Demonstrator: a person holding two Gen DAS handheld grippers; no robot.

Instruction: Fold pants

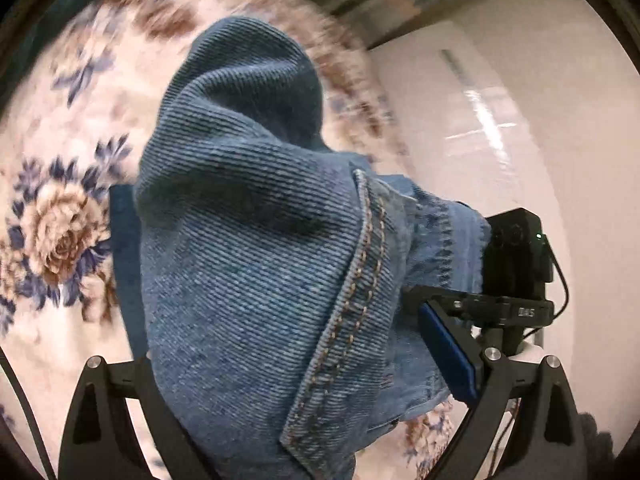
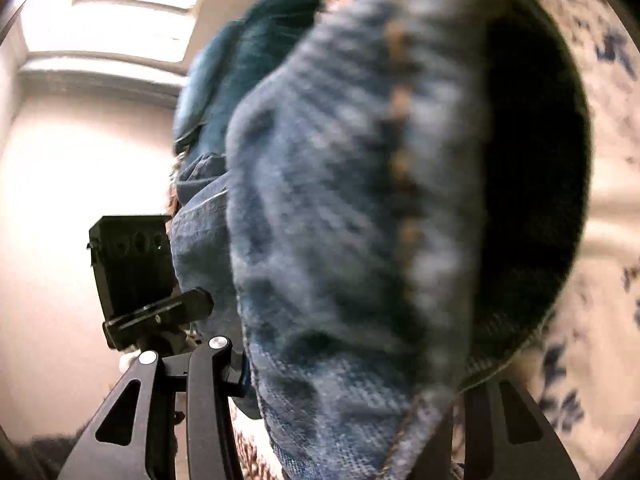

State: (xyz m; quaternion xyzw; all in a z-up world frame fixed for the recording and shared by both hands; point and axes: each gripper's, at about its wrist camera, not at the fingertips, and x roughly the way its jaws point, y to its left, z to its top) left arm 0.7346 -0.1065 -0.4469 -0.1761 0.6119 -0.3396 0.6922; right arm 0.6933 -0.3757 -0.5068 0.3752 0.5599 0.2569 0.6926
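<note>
Blue denim pants (image 1: 248,264) with orange stitching along a hem hang bunched between the fingers of my left gripper (image 1: 276,260), lifted above the flowered bedspread (image 1: 60,220). One blue pad (image 1: 448,352) presses on the cloth's right side. The right gripper (image 1: 516,280) shows just beyond, close beside it. In the right wrist view the pants (image 2: 360,220) fill the gap of my right gripper (image 2: 340,340), blurred, with a dark leg opening on the right. The left gripper (image 2: 136,276) sits close at the left. Both grippers' fingertips are hidden by denim.
The flowered bedspread (image 2: 600,200) spreads under and behind the pants. A glossy white wall (image 1: 500,120) rises at the bed's edge. A blurred dark teal cloth (image 2: 260,40) lies beyond the pants.
</note>
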